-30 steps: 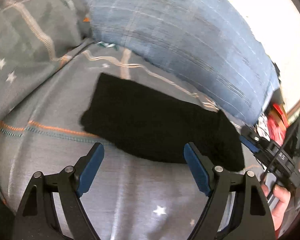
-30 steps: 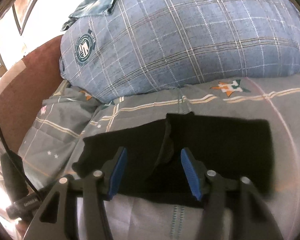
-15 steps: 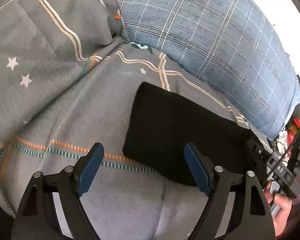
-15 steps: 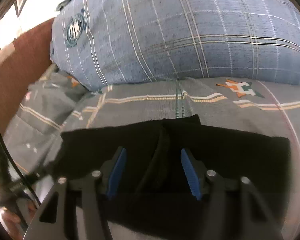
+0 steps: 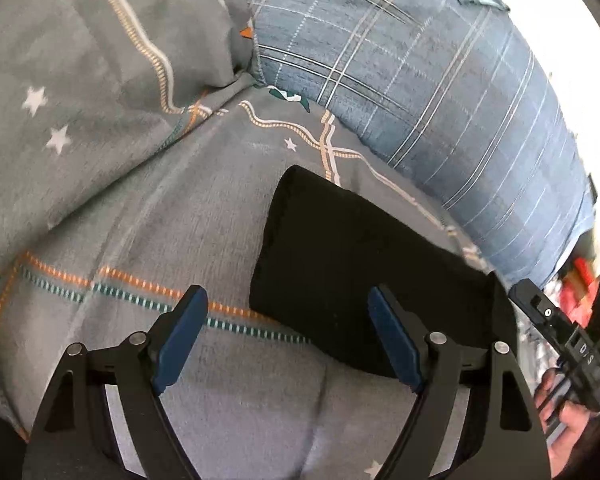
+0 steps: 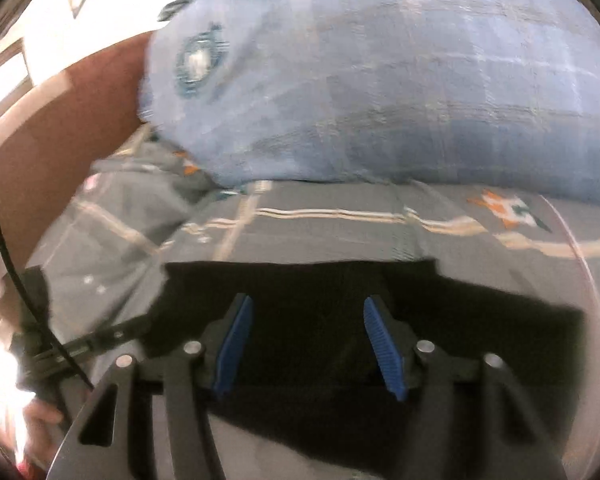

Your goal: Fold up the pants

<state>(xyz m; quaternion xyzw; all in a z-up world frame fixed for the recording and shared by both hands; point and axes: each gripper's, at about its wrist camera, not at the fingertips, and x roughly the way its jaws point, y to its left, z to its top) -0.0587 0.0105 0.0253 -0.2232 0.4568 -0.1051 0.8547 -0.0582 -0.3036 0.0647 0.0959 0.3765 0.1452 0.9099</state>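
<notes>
Black pants (image 5: 352,280) lie folded flat on bedspread (image 5: 140,220), ready for next fold; left gripper (image 5: 288,332) straddles near corner, right gripper (image 6: 308,340) over middle, both jaws apart, empty.

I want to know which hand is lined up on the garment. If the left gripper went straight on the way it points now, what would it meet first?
Probably the grey bedsheet, just left of the folded black pants. The open left gripper straddles the pants' near-left corner: its right finger is over the cloth, its left over bare sheet. Depth is hard to judge.
</notes>
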